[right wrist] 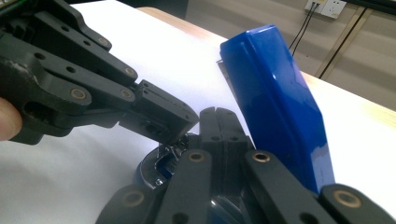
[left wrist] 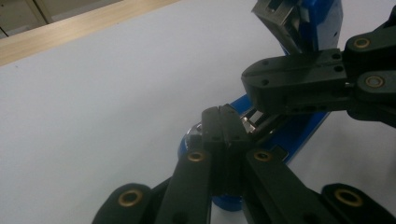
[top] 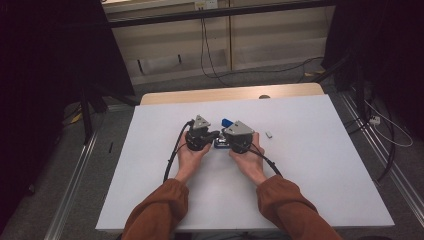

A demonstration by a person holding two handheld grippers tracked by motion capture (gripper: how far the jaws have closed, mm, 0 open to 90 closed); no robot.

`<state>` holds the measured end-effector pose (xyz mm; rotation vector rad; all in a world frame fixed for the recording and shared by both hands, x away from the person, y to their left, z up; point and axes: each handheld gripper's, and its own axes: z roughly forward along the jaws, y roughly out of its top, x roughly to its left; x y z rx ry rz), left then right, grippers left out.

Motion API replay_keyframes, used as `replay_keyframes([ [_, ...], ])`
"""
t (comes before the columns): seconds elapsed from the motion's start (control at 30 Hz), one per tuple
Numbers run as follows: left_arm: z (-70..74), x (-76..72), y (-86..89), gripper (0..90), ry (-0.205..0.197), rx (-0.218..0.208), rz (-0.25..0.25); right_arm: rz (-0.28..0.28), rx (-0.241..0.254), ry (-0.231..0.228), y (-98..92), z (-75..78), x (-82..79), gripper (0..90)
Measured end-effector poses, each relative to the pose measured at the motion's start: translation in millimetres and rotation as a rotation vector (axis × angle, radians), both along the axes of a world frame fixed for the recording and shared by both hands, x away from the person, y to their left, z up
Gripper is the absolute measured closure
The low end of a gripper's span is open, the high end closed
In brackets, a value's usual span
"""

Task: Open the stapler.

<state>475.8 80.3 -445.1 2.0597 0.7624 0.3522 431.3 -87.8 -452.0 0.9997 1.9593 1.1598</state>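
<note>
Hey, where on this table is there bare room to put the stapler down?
The white table is bare to the left of the left gripper, and to the right beyond the small white piece. The near edge between the sleeves is free too. It is crowded mid-table, where both grippers meet at the blue stapler.

Blue stapler (right wrist: 275, 107) on white table (top: 310, 165), black fingers (left wrist: 224, 130).

Glossy blue plastic stapler (right wrist: 275, 107), shiny metal inside, matt white table (top: 310, 165)
</note>
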Motion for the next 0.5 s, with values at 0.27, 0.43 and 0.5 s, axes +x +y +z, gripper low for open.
replay_keyframes([
  [0.27, -0.6, 0.6, 0.6, 90.0, -0.001, -0.006, -0.005, -0.017, 0.010, -0.008, -1.5, 1.4, 0.0, 90.0],
  [0.43, -0.4, 0.8, 0.3, 90.0, 0.000, -0.007, -0.005, -0.038, 0.033, -0.021, -3.7, 2.7, -0.3, 90.0],
  [0.5, -0.4, 0.7, 0.3, 90.0, 0.000, -0.008, -0.005, -0.039, 0.034, -0.020, -3.8, 2.8, -0.2, 90.0],
])
